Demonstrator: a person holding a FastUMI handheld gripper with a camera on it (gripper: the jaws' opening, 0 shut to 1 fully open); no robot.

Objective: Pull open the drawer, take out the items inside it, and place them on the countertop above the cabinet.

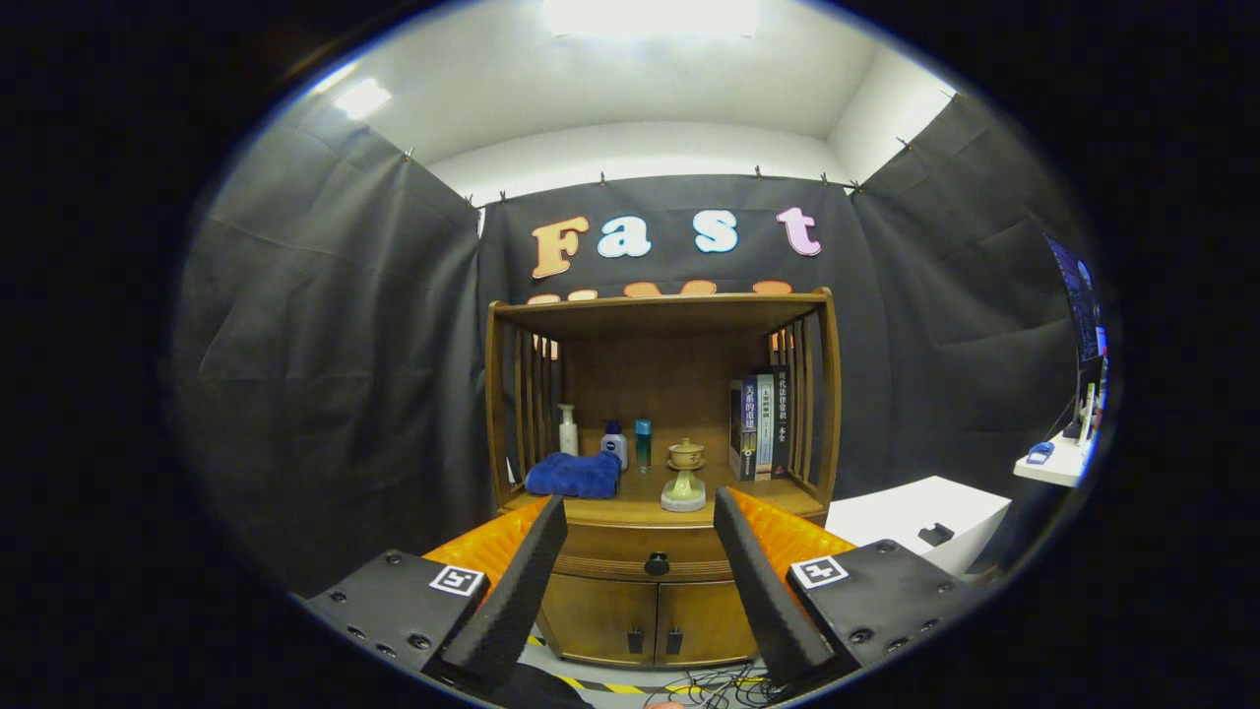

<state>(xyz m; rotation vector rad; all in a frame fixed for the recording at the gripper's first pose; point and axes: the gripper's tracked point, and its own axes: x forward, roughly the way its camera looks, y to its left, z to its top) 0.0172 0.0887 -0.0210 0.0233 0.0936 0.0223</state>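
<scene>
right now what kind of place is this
Probably a staged recording booth, not a home: black cloth walls hang pinned around a lone wooden cabinet, taped lines mark the floor. The gripper is open, aimed at the shut drawer's knob.

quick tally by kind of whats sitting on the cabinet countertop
Bottles: 3 (white pump bottle, white bottle with blue cap, teal bottle)
Upright books: 3
Folded blue towel: 1
Green ceramic teacup on its stand: 1
Total: 8
The gripper is open, short of the closed drawer's dark knob.
</scene>
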